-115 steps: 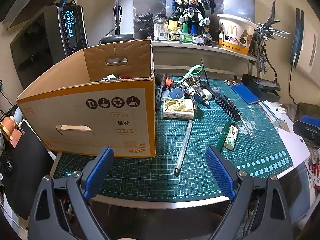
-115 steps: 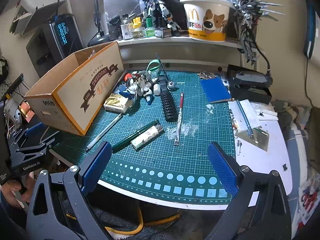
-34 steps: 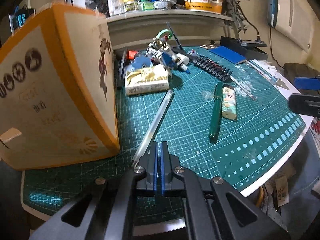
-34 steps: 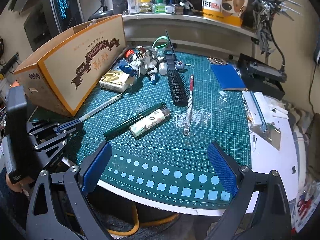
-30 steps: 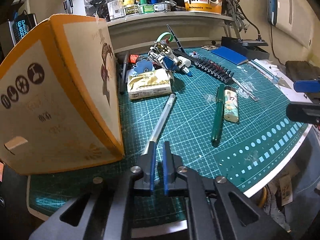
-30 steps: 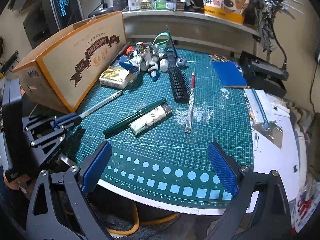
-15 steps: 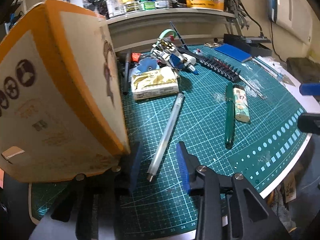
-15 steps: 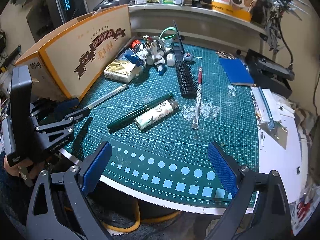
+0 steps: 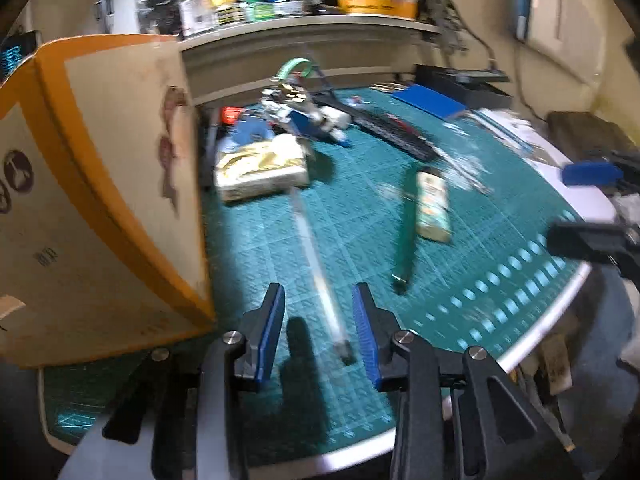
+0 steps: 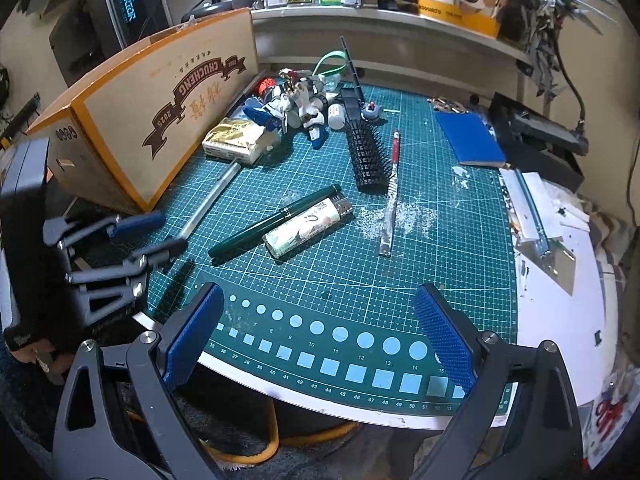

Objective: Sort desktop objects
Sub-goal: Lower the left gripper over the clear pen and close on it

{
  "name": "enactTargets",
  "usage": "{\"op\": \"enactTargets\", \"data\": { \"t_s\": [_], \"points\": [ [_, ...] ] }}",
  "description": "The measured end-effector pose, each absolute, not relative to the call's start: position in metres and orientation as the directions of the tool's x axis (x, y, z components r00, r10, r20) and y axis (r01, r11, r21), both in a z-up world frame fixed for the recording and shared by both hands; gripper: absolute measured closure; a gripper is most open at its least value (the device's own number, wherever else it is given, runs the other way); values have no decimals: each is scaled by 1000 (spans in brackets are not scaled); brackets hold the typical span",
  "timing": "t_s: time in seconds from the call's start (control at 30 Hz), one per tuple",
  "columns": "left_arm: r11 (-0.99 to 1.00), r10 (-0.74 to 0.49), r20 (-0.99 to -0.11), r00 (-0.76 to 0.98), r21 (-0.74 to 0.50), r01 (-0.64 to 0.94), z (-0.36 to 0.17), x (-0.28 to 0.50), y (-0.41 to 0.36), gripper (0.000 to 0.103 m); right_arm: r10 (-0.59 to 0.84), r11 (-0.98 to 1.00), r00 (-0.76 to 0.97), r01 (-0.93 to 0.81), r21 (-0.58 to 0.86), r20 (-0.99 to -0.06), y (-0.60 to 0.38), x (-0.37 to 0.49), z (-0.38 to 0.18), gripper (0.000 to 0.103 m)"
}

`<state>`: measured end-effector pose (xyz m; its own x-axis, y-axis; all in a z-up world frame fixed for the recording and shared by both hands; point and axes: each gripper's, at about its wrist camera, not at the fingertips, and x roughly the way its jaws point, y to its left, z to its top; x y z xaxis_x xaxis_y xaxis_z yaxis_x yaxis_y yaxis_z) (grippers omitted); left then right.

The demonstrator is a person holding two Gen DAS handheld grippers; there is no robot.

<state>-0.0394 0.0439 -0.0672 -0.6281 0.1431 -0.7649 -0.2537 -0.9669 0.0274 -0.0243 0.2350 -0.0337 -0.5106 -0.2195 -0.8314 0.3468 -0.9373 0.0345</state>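
The long silver-grey pen (image 9: 316,268) lies on the green cutting mat (image 9: 500,240), its near end between the parted left claw (image 9: 318,326), ungripped. Right claw (image 10: 320,336) hangs open, empty. The orange-edged cardboard box (image 10: 160,92) awaits; most clutter remains unsorted.

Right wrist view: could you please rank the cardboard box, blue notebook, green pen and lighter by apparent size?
1. cardboard box
2. blue notebook
3. green pen, longer than the lighter but thinner
4. lighter

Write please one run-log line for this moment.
left gripper: open, straddling near end of silver pen on mat | right gripper: open, idle at mat edge | cardboard box: left of pen
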Motion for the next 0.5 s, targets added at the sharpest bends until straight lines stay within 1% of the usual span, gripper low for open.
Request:
{"op": "enactTargets", "data": {
  "t_s": [0.1, 0.23, 0.3, 0.5],
  "points": [
    [-974, 153, -776, -612, -12, -227, -70, -53, 39, 68, -225, -935, -513, 352, 36, -829, 234, -24, -33, 7],
    [-975, 152, -780, -607, -18, -221, -76, -64, 48, 67, -232, -934, -512, 354, 42, -827, 235, -24, -33, 7],
    [-975, 154, -780, -607, -21, -221, -78, -68, 54, 57, -229, -935, -514, 352, 40, -827, 236, -24, -33, 7],
    [-978, 145, -779, -610, -18, -209, -80, -75, 64, 57, -228, -937, -520, 347, 41, -823, 240, -24, -31, 7]
  ]
}}
